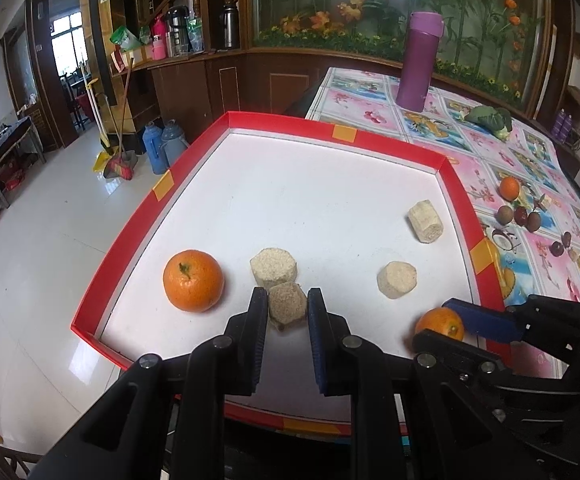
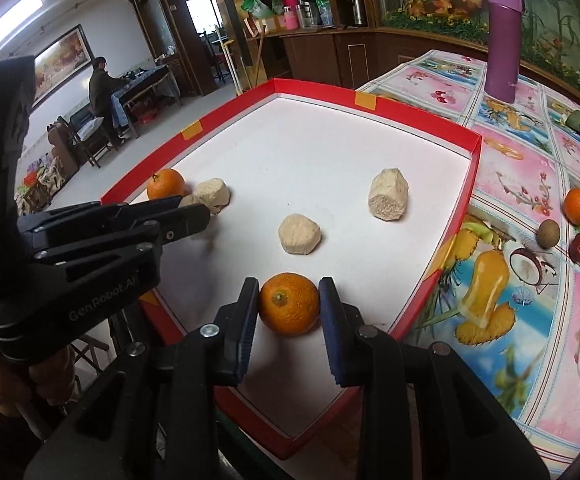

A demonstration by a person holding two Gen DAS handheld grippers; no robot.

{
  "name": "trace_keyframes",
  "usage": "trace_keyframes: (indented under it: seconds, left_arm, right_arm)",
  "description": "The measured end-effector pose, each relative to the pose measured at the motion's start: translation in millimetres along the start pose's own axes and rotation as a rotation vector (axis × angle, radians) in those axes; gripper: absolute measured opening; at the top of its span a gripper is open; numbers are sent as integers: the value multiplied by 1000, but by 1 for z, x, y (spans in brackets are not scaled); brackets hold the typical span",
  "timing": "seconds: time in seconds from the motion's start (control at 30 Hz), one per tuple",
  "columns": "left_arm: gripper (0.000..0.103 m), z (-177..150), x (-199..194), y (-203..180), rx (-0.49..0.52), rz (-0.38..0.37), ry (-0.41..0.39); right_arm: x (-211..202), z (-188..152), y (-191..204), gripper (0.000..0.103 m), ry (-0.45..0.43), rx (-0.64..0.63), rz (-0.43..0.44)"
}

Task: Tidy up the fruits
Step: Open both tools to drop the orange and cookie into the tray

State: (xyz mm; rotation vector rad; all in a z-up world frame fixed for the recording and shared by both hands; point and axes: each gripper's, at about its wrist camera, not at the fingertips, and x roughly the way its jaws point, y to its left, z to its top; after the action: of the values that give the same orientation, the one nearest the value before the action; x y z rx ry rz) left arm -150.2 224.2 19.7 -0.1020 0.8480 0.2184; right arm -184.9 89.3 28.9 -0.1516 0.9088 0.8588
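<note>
A shallow red-walled tray (image 1: 390, 140) with a white floor sits on a desk (image 1: 530, 152) covered in a flowered cloth. Inside the tray, at its near edge, the left gripper (image 1: 287, 306) has its fingers clenched against a brown hexagonal block (image 1: 287, 307). A paler block (image 1: 273, 268) touches that one just behind it, and an orange (image 1: 193, 281) lies to their left. Near the tray's right wall, the right gripper (image 2: 289, 305) has its fingers closed on a second orange (image 2: 289, 304), which rests on the tray floor. Two more pale blocks (image 2: 300, 234) (image 2: 388, 195) lie further in. Outside the tray, past its right wall, a third orange (image 2: 576, 205) and a purple flask (image 2: 504, 36) stand on the desk.
</note>
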Motion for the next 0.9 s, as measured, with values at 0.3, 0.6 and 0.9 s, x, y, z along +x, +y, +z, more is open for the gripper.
trace_keyframes:
  seconds: [0.3,0.6,0.9]
  left_arm:
    - [27,-4,6,-1,18,6,31]
    - [57,-2,1,-1,11,29,35]
    - [58,6,-4,-23,42,28,25]
  right_arm:
    - [3,0,0,34,7,-26,-7]
    - [-32,-1,-33,43,-100,71,53]
    - [-75,-20,-120,45,-186,257,-86]
